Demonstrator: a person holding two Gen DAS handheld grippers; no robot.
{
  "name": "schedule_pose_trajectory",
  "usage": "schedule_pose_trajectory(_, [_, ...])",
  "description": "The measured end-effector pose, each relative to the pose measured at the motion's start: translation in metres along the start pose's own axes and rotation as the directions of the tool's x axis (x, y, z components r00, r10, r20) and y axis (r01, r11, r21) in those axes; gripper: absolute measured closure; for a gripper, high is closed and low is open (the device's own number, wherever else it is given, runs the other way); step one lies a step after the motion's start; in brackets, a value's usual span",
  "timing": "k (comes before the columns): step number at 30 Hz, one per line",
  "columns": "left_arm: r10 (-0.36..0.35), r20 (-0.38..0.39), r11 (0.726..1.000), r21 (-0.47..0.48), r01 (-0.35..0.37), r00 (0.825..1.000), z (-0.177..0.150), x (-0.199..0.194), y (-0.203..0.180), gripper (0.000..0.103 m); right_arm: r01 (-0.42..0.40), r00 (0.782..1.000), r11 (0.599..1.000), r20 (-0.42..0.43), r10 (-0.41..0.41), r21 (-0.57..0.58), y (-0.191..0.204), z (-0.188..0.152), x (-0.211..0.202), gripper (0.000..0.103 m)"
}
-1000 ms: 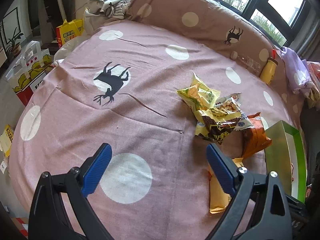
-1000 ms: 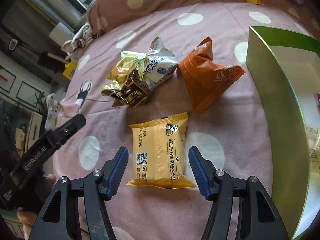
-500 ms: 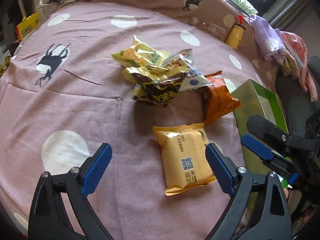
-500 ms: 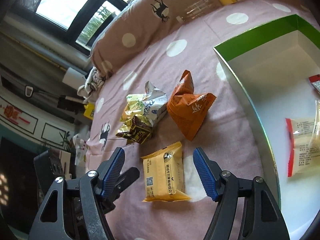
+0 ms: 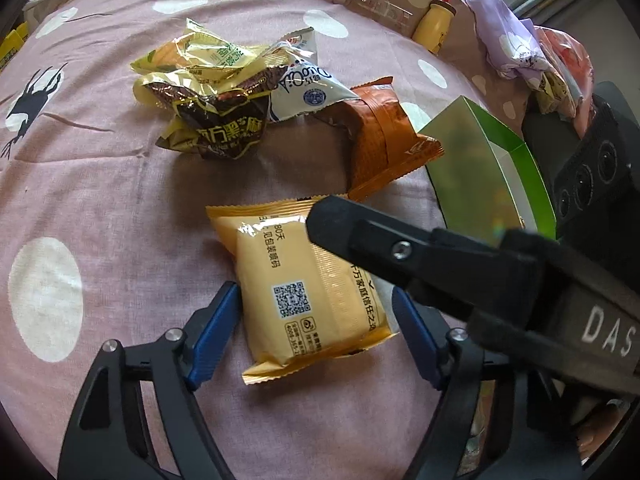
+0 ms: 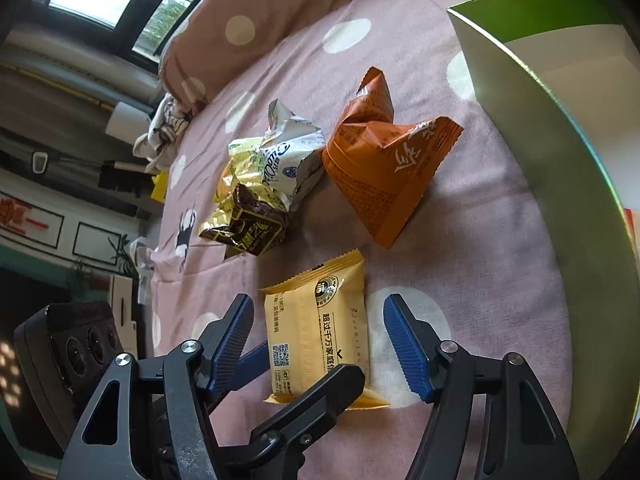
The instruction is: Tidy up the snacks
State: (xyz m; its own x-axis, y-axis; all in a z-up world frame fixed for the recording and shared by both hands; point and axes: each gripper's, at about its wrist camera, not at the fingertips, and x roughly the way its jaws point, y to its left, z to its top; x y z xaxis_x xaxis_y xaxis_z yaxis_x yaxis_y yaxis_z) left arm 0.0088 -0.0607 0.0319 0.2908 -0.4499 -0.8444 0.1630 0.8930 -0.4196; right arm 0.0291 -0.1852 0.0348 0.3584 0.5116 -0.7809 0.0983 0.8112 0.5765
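A yellow snack packet [image 5: 296,280] lies flat on the pink polka-dot bed; it also shows in the right wrist view [image 6: 320,328]. My left gripper [image 5: 316,328] is open, its blue pads on either side of the packet's near end, close to its edges. My right gripper [image 6: 320,344] is open and straddles the same packet; one of its black fingers [image 5: 400,240] crosses over the packet in the left wrist view. An orange packet [image 5: 380,136] [image 6: 384,168] and a heap of crumpled wrappers [image 5: 224,96] [image 6: 260,184] lie beyond.
A green-and-white open box [image 5: 496,176] [image 6: 560,128] stands on the bed to the right. A yellow bottle [image 5: 434,24] and a clear bottle [image 5: 376,0] lie by the bolster pillow. Clothes [image 5: 516,44] pile at the far right.
My left gripper has swung right and down onto the yellow packet, its pads now around it. My right gripper has moved lower and closer over the same packet.
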Motion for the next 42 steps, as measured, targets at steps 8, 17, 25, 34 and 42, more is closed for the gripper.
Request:
schedule_pose_trajectory(8, [0.006,0.022,1.0,0.023,-0.006,1.0,-0.001,0.001,0.001,0.037,-0.01,0.999,1.0,-0.031,0.01,0.005,-0.004,-0.002,0.01,0.048])
schedule_pose_trajectory(17, [0.031,0.085,0.998,0.046,-0.035,0.996,-0.002,-0.008,-0.003,0.043,0.021,0.999,0.997,0.041,-0.018,-0.075,0.013,-0.008,-0.003,0.051])
schedule_pose_trajectory(25, [-0.024,0.205,0.994,0.109,0.002,0.978,-0.007,-0.036,-0.02,0.043,0.037,0.985,0.99,0.17,-0.013,-0.133,0.029,-0.013,-0.041,0.051])
schedule_pose_trajectory(34, [-0.129,0.36,0.98,0.186,0.064,0.924,-0.015,-0.068,-0.048,0.044,0.069,0.935,0.978,0.354,0.006,-0.197,0.045,-0.023,-0.096,0.051])
schedule_pose_trajectory(42, [-0.199,0.402,0.953,0.293,0.081,0.894,-0.006,-0.077,-0.09,0.044,0.072,0.877,0.981,0.48,0.022,-0.177,0.035,-0.025,-0.14,0.051])
